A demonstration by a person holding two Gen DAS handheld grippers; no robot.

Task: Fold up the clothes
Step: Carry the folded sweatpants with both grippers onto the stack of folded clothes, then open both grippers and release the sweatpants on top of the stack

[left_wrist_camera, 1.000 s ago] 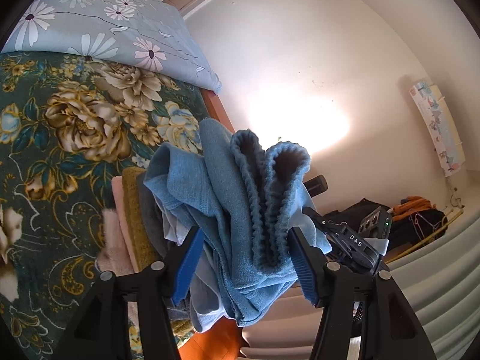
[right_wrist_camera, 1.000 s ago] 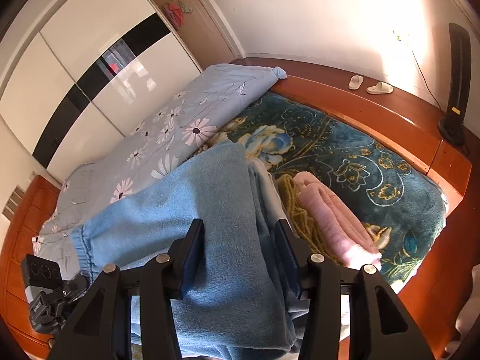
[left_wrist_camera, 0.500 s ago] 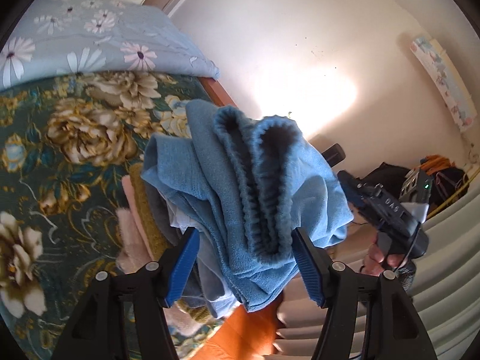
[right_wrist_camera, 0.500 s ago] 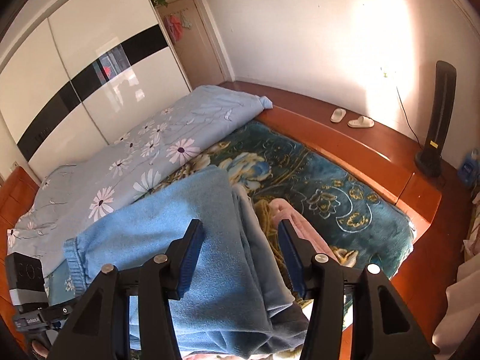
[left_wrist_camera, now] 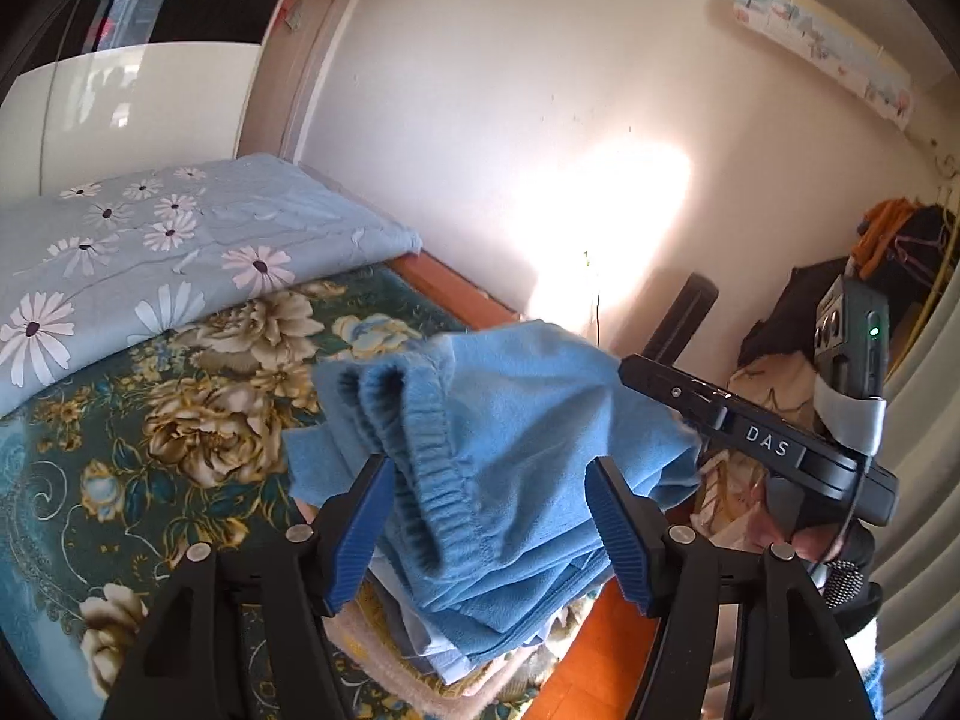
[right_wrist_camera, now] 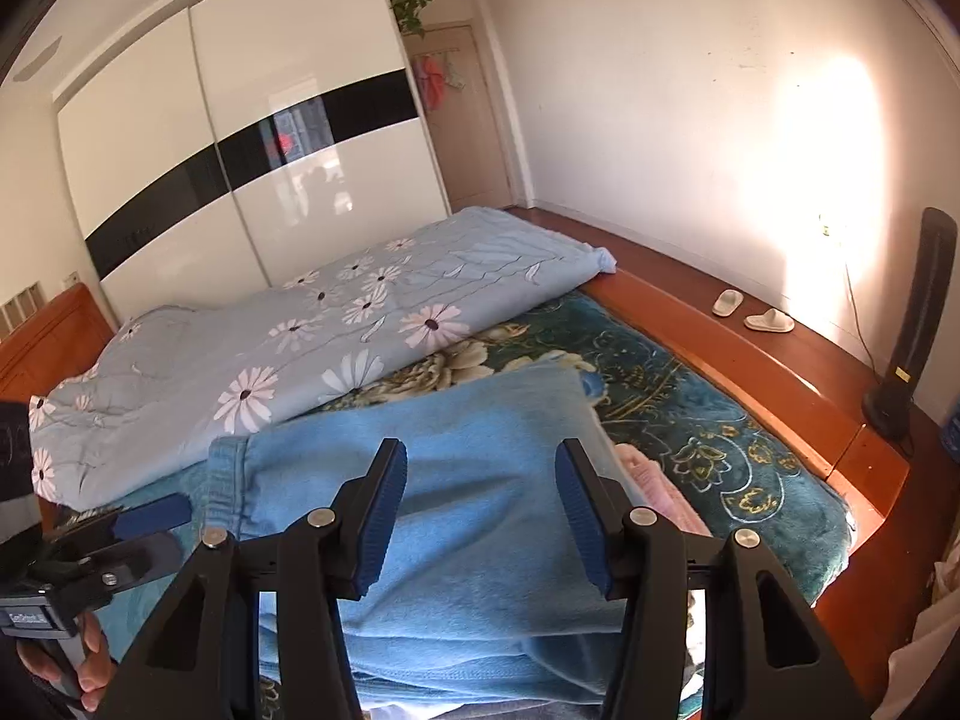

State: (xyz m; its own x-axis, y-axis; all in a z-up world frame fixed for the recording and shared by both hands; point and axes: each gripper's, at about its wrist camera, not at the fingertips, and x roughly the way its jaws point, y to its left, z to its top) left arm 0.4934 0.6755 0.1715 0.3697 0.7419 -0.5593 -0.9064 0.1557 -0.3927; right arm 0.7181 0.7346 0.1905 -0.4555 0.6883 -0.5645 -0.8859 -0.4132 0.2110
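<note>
Nearest my left gripper (left_wrist_camera: 489,525) the ribbed waistband (left_wrist_camera: 432,480) of the blue fleece trousers (left_wrist_camera: 528,438) sits between the blue pads, which stand apart with gaps showing on both sides; I cannot tell for sure that nothing brushes the cloth low down, where the fold hides it. My right gripper (right_wrist_camera: 480,516) also has its fingers spread, over the flat top of the same trousers (right_wrist_camera: 456,480), pressing nothing. The garment lies folded on top of a stack of folded clothes (left_wrist_camera: 420,660) at the near corner of the dark floral blanket (right_wrist_camera: 720,420), with a pink folded piece (right_wrist_camera: 654,480) just beside it. I judge the step in hand to be letting go and backing off, so I would lift both tools straight clear without dragging a pad across the fleece, since the waistband end stands up loosely and could tip the fold open. Farther off lie the daisy-print quilt (right_wrist_camera: 300,348), then the wardrobe (right_wrist_camera: 240,150).
</note>
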